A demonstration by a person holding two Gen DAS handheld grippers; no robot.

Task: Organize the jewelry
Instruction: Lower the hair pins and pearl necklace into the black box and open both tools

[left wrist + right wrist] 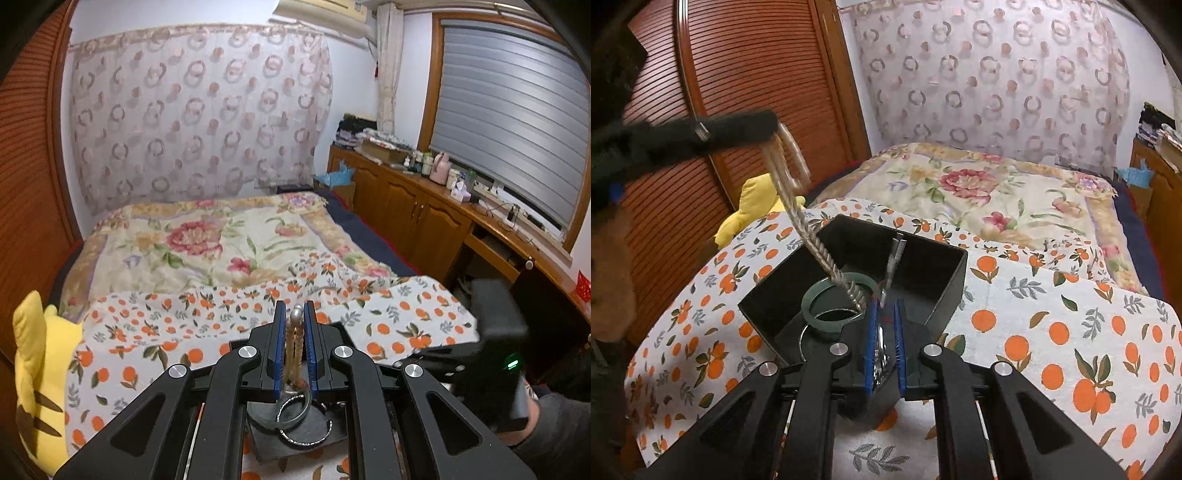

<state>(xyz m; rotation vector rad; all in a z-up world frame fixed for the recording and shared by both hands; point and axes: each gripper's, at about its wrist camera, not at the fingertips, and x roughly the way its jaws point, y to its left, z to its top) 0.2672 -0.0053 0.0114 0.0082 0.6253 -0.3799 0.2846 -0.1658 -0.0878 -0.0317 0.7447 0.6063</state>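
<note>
While both grippers clamped jewelry, I hovered over the box (945, 273).
Left gripper (294, 334) pinched the braided chain (827, 258) to lower it; right gripper (885, 334) gripped a silver piece (881, 356).

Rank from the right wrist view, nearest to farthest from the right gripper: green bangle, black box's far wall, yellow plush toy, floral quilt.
From the right gripper:
1. Green bangle, just left, inside the box.
2. Black box's far wall, straight ahead.
3. Yellow plush toy, far left.
4. Floral quilt, beyond, right.

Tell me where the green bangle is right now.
The green bangle lies in the black box on the orange-print cloth, just left of the right claw.
</note>
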